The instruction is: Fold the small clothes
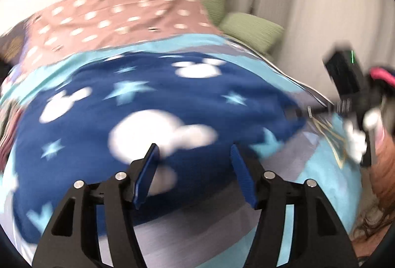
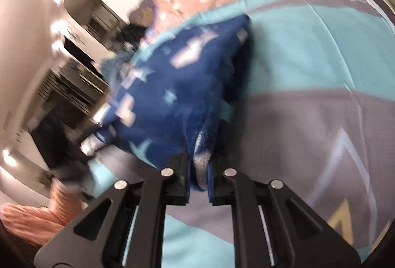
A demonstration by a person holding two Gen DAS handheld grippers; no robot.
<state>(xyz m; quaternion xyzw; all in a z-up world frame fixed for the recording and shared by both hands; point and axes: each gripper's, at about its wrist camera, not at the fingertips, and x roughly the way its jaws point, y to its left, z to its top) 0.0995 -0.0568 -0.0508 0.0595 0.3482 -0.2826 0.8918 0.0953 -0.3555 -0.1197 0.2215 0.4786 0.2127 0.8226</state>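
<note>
Two bedspreads [image 1: 321,181] cover the bed; left fingers [image 1: 195,176] gape empty, right fingers [image 2: 199,181] pinch blue fleece [image 2: 177,85].

A bed [image 1: 318,184] was seen, spread with a cover [image 2: 296,50] patterned in turquoise and grey blocks, beyond which a dusty-pink sheet [image 1: 118,13] with white dots was laid toward the wall. A fleecy dark-blue garment [image 1: 153,95], printed with white mouse-head shapes and pale-blue stars, was spread directly on the cover, its near end being lifted off the bed in the right wrist view. Two green pillows [image 1: 251,28] were set at the far corner of the bed, beside the pink sheet.
</note>
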